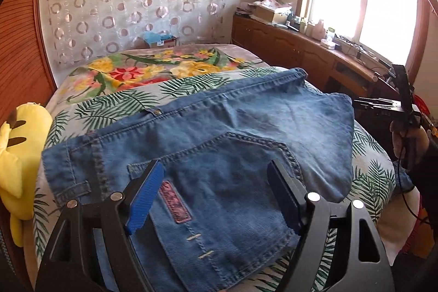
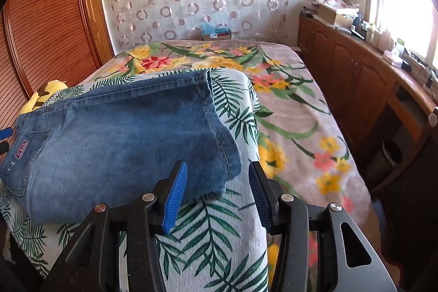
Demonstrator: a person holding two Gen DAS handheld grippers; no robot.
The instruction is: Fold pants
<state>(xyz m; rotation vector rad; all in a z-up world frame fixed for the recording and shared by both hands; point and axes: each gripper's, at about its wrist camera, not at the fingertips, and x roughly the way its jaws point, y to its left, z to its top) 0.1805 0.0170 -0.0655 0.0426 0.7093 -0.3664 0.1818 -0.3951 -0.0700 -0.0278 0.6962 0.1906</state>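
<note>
Both grippers (left gripper (image 1: 216, 196), right gripper (image 2: 219, 196)) are hovering wide apart, empty, over nearly folded blue denim pants (image 1: 246, 133).

Daylight floods in from the window (image 1: 364, 2) on the right, blown out to pure white, washing out the sill. Room otherwise evenly bright. Soft shadow on the jeans (image 2: 115, 127) mid-fold, and under their near edge on the bed (image 2: 301, 127). Strong fisheye bend — wardrobe (image 2: 46, 26) curves, corners vignette black. Near fingers (image 1: 145, 196) slightly soft.
</note>
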